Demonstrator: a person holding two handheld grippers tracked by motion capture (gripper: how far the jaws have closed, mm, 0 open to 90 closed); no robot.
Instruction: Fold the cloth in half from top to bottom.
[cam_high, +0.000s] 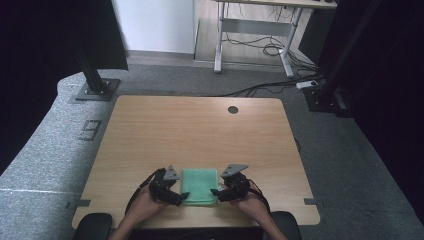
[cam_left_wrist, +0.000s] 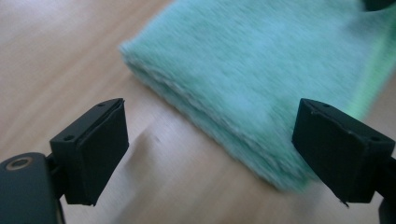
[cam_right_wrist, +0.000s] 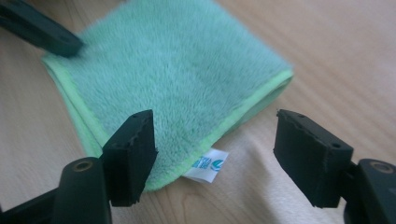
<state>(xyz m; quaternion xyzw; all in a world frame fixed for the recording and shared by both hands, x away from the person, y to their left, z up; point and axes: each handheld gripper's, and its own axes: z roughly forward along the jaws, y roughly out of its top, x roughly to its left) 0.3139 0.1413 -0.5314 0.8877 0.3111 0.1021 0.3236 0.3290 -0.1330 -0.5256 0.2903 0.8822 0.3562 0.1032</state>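
Folded green cloth (cam_high: 199, 186) on table (cam_high: 200, 125), flanked by grippers
Left gripper (cam_high: 181, 196) gaping wide at cloth's edge; right gripper (cam_high: 217, 192) likewise wide; gripping nothing.

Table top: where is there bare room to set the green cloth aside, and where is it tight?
The table is bare wood from the green cloth back to the round grommet hole, and out to both side edges. It is crowded only at the near edge, where the left gripper and right gripper flank the cloth, jaws open.

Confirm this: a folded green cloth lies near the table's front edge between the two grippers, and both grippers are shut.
Not quite: the folded green cloth lies between them, but the left gripper and right gripper are open, as each gripper view shows.
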